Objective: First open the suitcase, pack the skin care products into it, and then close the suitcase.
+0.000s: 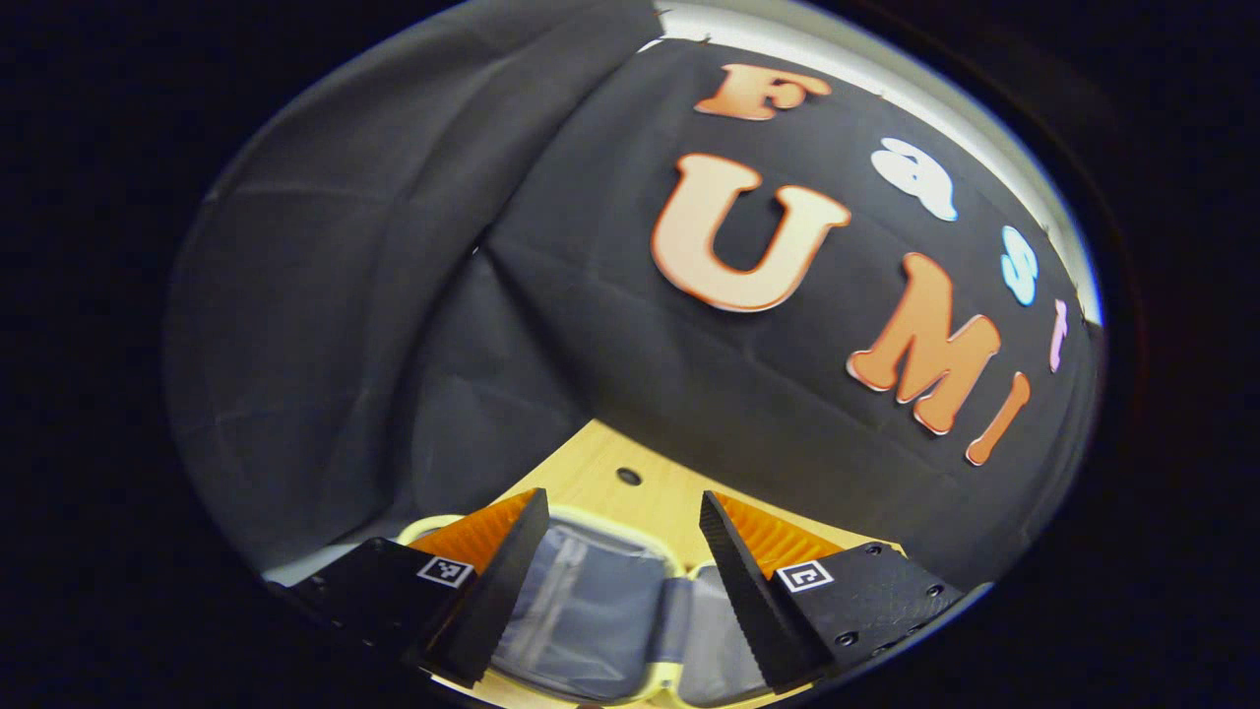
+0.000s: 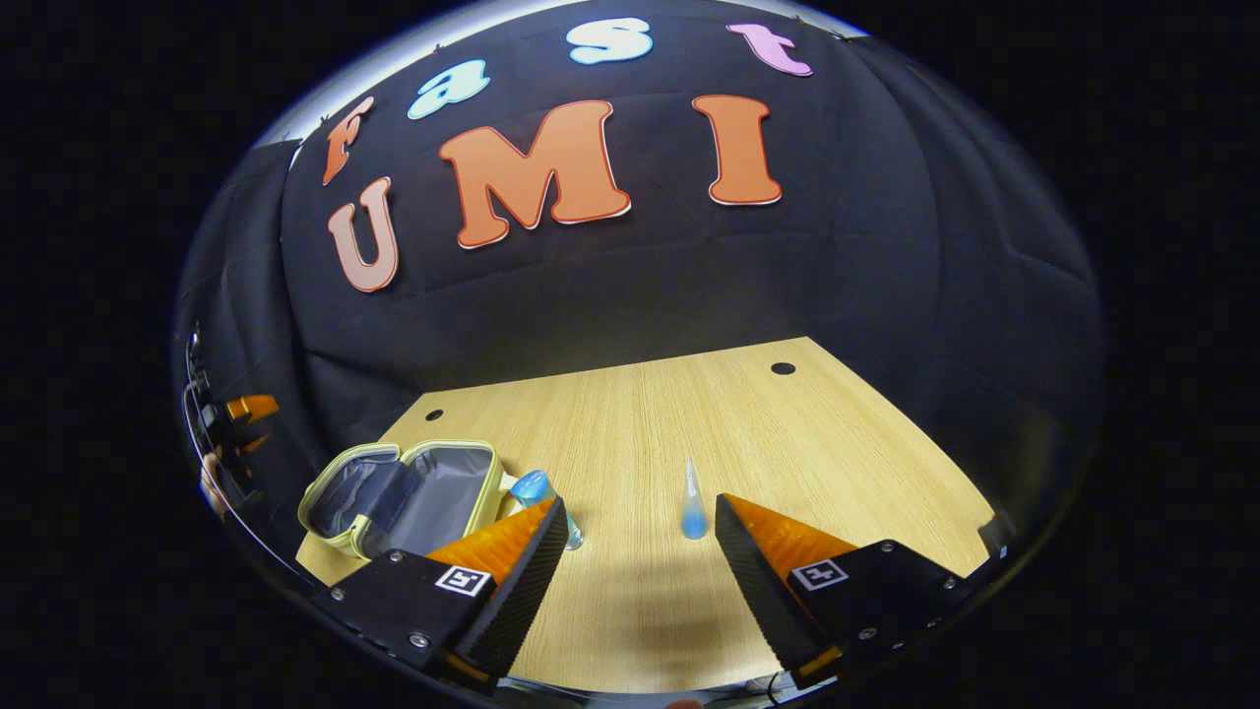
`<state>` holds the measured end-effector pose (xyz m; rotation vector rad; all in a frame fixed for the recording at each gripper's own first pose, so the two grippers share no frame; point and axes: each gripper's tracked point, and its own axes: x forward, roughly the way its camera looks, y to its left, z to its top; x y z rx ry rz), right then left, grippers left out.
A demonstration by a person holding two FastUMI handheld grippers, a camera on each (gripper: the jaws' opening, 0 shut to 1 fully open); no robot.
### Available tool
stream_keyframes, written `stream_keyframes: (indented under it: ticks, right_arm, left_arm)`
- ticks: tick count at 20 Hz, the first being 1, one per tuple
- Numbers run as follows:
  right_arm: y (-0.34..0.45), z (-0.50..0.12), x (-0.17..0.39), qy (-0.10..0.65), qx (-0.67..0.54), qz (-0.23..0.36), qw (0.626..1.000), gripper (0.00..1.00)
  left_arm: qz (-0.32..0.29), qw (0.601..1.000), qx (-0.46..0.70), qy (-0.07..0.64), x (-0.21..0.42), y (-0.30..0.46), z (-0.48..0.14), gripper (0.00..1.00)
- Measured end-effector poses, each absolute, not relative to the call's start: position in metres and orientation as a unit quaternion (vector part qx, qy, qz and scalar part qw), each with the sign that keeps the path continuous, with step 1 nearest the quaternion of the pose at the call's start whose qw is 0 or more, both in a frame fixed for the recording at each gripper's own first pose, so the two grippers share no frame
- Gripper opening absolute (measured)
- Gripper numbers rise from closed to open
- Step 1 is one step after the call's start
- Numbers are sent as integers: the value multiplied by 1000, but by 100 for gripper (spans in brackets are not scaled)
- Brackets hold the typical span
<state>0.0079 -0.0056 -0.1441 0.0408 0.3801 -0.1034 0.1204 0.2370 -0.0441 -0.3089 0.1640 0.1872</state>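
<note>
I see suitcase [image 2: 409,495] open, empty; blue-capped bottle [image 2: 539,497] just beside it, cone-tipped tube [image 2: 693,502] farther right, both unpacked. Left gripper [image 1: 615,581], right gripper [image 2: 640,581] released.

left gripper view: close above open suitcase [image 1: 591,611], facing booth corner | right gripper view: farther back, high over bench [image 2: 669,443], facing rear wall | shared: suitcase, bench

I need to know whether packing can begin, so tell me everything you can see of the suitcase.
The suitcase is a small soft case with pale yellow edging and grey lining, fabric by the look of it. It lies open on the wooden table, both halves spread flat, nothing visible inside. A blue-capped bottle stands at its right edge; contact is unclear. The left hand-held gripper hovers open above it.
</note>
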Motion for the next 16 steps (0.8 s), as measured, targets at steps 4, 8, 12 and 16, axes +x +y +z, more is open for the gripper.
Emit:
stream_keyframes:
  ticks: [4, 8, 12, 16]
  right_arm:
    - [-23, -142, 9, 192, 27, -39, 980, 95]
    - [-45, -144, 14, 184, 19, -38, 982, 95]
    - [-60, -156, 15, 189, 19, -29, 981, 95]
    - [-88, -173, 12, 200, 25, -43, 979, 95]
  left_arm:
    - [55, 994, -85, 33, 113, 114, -2, 96]
    - [21, 999, -38, 25, 117, -8, -17, 99]
    - [-21, 999, -19, 36, 136, -121, -68, 97]
    - [-41, 997, 13, 65, 153, -182, -134, 97]
